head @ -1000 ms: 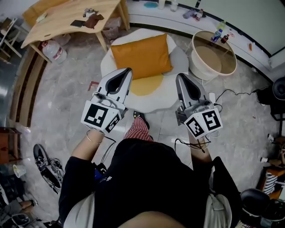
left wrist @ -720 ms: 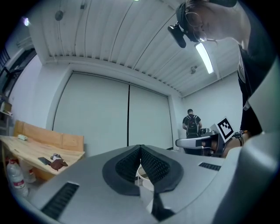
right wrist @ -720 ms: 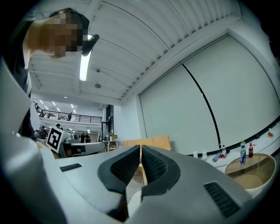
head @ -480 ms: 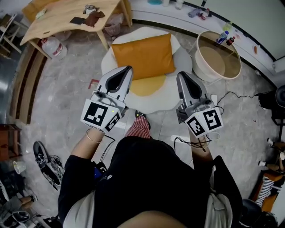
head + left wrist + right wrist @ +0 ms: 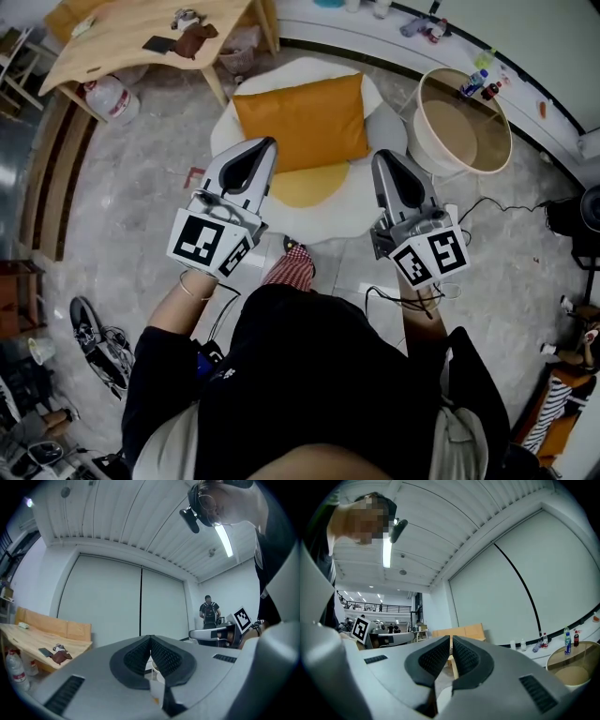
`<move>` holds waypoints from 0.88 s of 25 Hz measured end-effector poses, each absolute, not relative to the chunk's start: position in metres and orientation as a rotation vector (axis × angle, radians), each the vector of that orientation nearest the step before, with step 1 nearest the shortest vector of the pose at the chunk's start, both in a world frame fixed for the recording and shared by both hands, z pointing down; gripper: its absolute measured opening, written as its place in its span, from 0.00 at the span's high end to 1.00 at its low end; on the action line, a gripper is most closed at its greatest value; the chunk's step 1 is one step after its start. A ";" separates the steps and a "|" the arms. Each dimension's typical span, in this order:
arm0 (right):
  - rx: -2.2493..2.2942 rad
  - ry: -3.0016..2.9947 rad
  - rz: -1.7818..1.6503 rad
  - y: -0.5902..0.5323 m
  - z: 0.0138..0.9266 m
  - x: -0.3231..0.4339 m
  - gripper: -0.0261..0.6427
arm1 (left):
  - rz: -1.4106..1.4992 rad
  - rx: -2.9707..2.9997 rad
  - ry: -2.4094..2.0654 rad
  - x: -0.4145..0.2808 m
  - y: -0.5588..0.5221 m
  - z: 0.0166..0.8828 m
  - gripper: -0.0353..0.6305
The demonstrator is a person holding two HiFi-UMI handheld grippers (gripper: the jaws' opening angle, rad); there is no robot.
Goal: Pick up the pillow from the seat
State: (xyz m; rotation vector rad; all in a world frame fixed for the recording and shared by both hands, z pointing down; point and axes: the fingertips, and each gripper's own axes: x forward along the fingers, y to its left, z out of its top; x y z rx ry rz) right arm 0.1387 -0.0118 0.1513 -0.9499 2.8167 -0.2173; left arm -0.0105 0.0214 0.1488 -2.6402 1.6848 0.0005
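Beyond the fingers [image 5: 255, 161], orange pillow [image 5: 302, 120]

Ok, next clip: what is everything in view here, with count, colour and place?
pillow: one, orange, lying on the seat
seat: one, white with a yellow middle, on the floor ahead of the person
tub: one, cream, round, right of the seat
table: one, light wood, upper left, small dark things on top
water jug: one, clear, on the floor under the table
bottles: several, mixed colours, on the ledge behind the tub
shoe: one, dark, floor at lower left
left hand-held gripper: one, grey, shut, empty, by the pillow's left side
right hand-held gripper: one, grey, shut, empty, by the pillow's right side
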 end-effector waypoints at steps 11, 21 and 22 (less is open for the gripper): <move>-0.993 2.828 -0.202 -0.063 0.151 0.135 0.92 | 0.012 -2.659 1.647 -0.015 -0.034 0.148 0.93; -1.018 2.852 -0.198 -0.113 0.159 0.102 0.92 | 0.024 -2.684 1.633 -0.048 -0.079 0.161 0.93; -1.021 2.854 -0.202 -0.118 0.160 0.098 0.92 | 0.020 -2.685 1.626 -0.051 -0.083 0.163 0.93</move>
